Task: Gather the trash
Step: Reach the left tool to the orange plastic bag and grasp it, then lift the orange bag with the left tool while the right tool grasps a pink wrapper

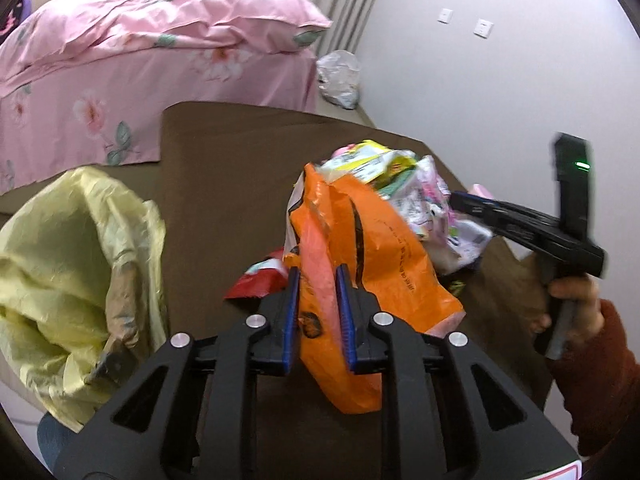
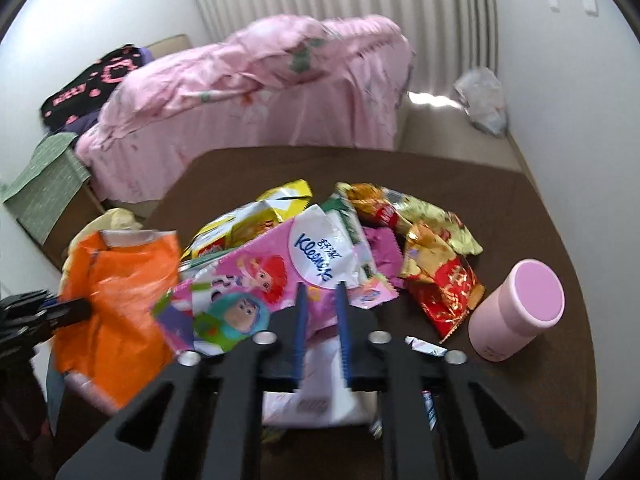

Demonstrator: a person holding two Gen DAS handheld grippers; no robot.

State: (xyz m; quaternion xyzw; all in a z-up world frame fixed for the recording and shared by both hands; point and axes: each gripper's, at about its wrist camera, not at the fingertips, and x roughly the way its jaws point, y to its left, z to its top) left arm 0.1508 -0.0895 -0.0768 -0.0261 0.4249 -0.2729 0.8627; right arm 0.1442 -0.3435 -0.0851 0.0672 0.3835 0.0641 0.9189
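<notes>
My left gripper [image 1: 318,276] is shut on an orange snack wrapper [image 1: 380,256], which hangs crumpled above the brown table [image 1: 224,168]. An open yellow trash bag [image 1: 68,264] stands to its left. In the right wrist view the same orange wrapper [image 2: 116,288] is pinched by the left gripper [image 2: 76,308] at the left edge. My right gripper [image 2: 320,292] has its jaws close together on a pink Kleenex tissue wrapper [image 2: 312,256] at the near side of a pile of wrappers. From the left wrist view the right gripper [image 1: 460,200] reaches into that pile.
Red-and-gold snack wrappers [image 2: 440,284] and yellow ones [image 2: 256,224] lie in the pile. A pink cup [image 2: 520,312] stands on the table's right. A bed with a pink cover [image 1: 120,60] is behind, and a white plastic bag [image 1: 340,78] sits on the floor by the wall.
</notes>
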